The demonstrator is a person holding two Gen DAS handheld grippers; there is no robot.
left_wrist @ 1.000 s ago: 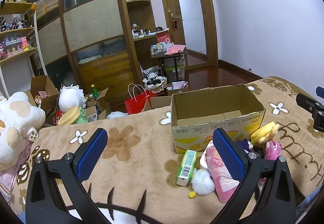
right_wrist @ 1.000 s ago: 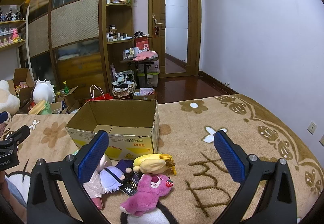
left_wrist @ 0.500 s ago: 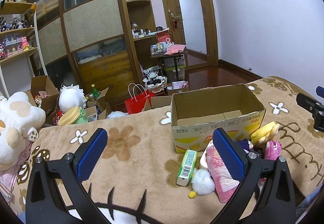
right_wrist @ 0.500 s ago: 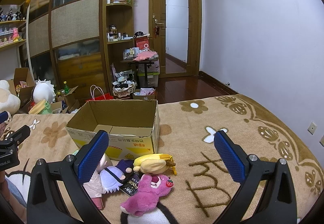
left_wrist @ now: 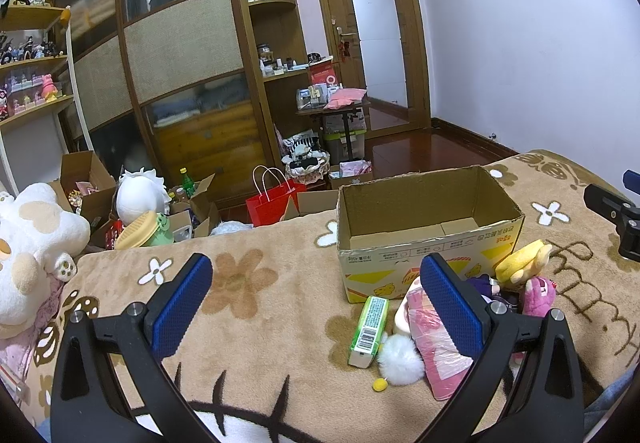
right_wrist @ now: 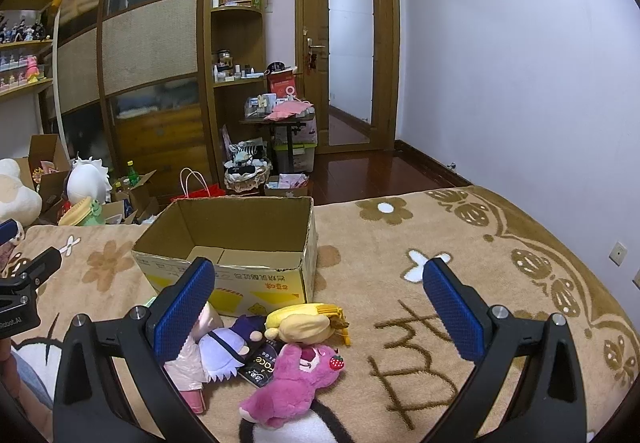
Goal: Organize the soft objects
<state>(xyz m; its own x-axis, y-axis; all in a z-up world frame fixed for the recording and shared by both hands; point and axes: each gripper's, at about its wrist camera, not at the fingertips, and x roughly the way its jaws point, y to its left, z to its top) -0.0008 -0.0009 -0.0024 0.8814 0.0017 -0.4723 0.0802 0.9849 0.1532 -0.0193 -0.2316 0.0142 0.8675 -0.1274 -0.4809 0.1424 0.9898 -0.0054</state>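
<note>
An open, empty cardboard box (left_wrist: 428, 227) (right_wrist: 236, 243) stands on a brown flowered blanket (left_wrist: 256, 307). In front of it lie soft toys: a pink plush bear (right_wrist: 296, 383), a yellow plush (right_wrist: 300, 323), a purple-hatted doll (right_wrist: 228, 343), a pink packet (left_wrist: 436, 347), a white pompom (left_wrist: 400, 361) and a green pack (left_wrist: 370, 325). My left gripper (left_wrist: 316, 307) is open and empty, left of the pile. My right gripper (right_wrist: 318, 307) is open and empty, above the pile's right side.
A big white plush (left_wrist: 32, 243) sits at the blanket's left edge. Beyond the bed, the floor holds cardboard boxes, a red bag (left_wrist: 274, 201) and a small table (left_wrist: 332, 111) before a wardrobe. A black packet (right_wrist: 262, 365) lies among the toys.
</note>
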